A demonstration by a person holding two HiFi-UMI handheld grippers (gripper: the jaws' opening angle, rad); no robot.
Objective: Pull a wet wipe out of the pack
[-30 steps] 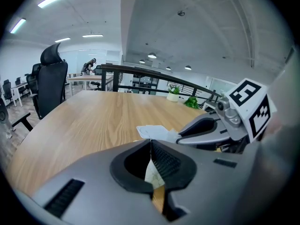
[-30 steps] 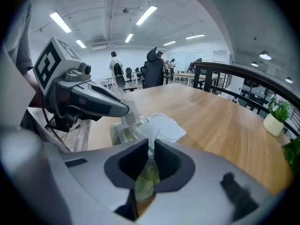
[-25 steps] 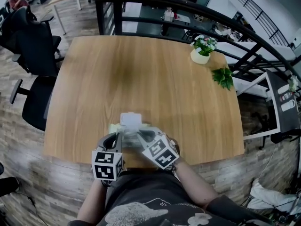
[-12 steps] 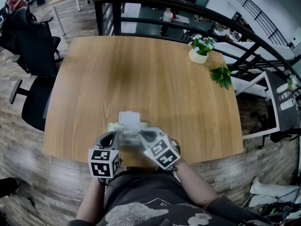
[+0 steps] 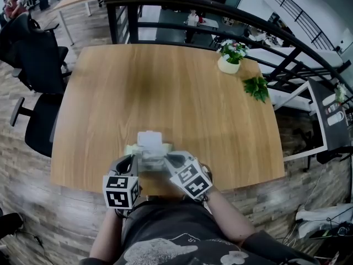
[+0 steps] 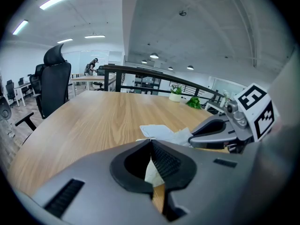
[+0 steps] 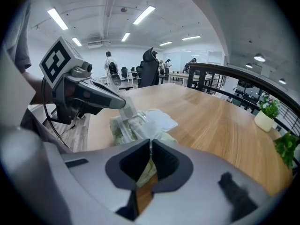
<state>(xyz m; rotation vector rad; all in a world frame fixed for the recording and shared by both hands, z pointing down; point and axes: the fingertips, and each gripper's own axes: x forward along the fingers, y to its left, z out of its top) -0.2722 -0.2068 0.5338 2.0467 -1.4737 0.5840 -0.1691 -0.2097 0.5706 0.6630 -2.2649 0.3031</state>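
Left hand-held gripper (image 6: 151, 146) is pinning the pack (image 7: 119, 130), jaws shut, at the desk's (image 5: 165, 93) near edge; right hand-held gripper (image 7: 150, 146) is pinching the wet wipe (image 6: 180, 136) tightly. Drawing it upward steadily seems best.

Wooden table (image 5: 165, 87), black chair (image 5: 34, 59), dark railing (image 5: 182, 4), plank floor (image 5: 33, 208); seemingly offices beyond

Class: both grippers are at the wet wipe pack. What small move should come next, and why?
Probably draw the right gripper up and away from the wet wipe pack, with the left gripper pinning it. The flap is open, the right jaws look shut on the crumpled wipe, the left on the pack's edge, and the wipe sits bunched at the opening.
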